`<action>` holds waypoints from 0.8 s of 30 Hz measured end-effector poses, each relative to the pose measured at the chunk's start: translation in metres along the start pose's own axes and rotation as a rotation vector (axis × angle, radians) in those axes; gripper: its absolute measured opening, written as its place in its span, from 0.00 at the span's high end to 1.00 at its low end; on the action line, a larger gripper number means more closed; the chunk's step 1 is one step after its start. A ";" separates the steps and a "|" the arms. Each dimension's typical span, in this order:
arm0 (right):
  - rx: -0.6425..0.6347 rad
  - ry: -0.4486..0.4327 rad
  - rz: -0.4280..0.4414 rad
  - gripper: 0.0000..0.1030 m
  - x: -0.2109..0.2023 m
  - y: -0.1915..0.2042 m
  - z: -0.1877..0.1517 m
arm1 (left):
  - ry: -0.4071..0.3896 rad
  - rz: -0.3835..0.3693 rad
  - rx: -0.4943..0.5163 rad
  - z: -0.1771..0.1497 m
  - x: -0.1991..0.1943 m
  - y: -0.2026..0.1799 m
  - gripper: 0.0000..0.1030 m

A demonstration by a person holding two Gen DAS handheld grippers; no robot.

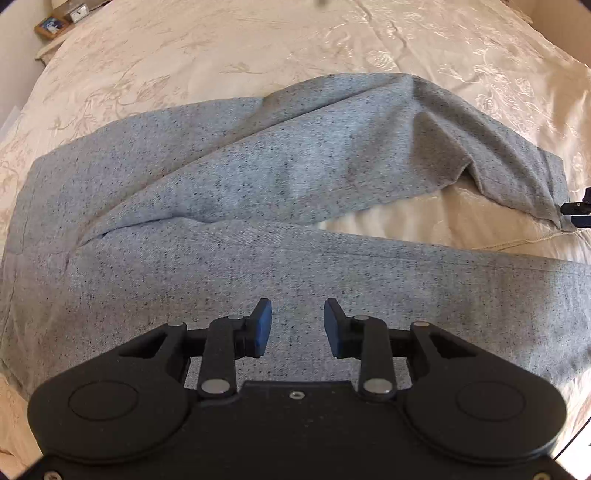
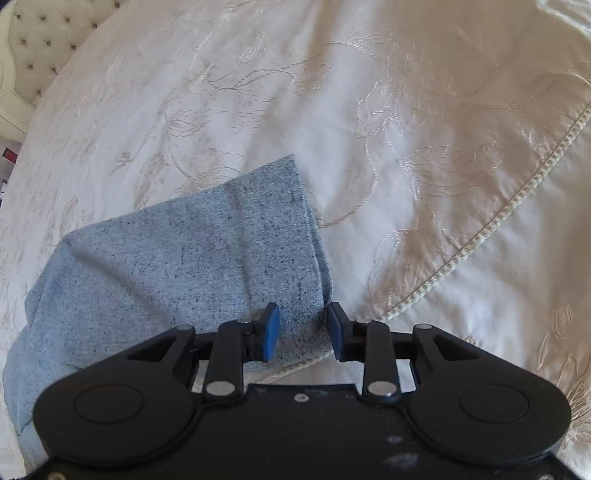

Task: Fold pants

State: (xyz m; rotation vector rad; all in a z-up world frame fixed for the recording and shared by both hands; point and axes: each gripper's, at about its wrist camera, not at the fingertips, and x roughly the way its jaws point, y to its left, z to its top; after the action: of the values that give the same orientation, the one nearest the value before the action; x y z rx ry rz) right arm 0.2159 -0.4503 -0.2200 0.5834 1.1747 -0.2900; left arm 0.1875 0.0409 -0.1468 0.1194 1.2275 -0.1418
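Light grey-blue speckled pants (image 1: 258, 206) lie spread across a cream bedspread, waist to the left, the two legs running right and splitting apart. My left gripper (image 1: 297, 325) hovers open over the near leg, nothing between its blue pads. In the right wrist view, the hem end of one pant leg (image 2: 207, 251) lies on the bedspread. My right gripper (image 2: 303, 328) is open, its jaws straddling the hem's corner. The right gripper's tip (image 1: 576, 210) shows at the far right edge of the left wrist view, at the far leg's hem.
The cream embroidered bedspread (image 2: 424, 129) covers the bed, with a corded seam (image 2: 480, 232) running diagonally. A tufted headboard (image 2: 40, 40) shows at upper left. A bedside shelf with a small clock (image 1: 77, 14) and a framed picture (image 1: 51, 26) sits past the bed's corner.
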 end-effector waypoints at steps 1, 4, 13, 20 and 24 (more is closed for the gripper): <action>-0.046 0.007 -0.016 0.94 0.001 0.006 0.001 | 0.004 0.002 -0.010 0.000 0.001 0.004 0.59; -0.257 -0.022 -0.147 0.95 -0.007 0.033 0.001 | 0.009 0.003 -0.029 0.004 0.003 0.012 0.59; -0.304 -0.025 -0.314 0.86 0.009 0.028 0.025 | -0.029 0.030 0.002 0.029 0.006 0.027 0.59; -0.191 -0.096 -0.202 0.82 -0.037 0.038 0.047 | -0.074 0.028 0.065 0.081 -0.005 0.046 0.59; -0.120 -0.106 -0.140 0.81 -0.059 0.049 0.075 | -0.104 0.053 0.069 0.130 -0.010 0.060 0.59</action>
State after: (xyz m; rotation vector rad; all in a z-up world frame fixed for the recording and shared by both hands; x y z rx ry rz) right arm 0.2772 -0.4580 -0.1319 0.3768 1.1235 -0.3633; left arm 0.3149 0.0788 -0.0931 0.2022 1.1154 -0.1429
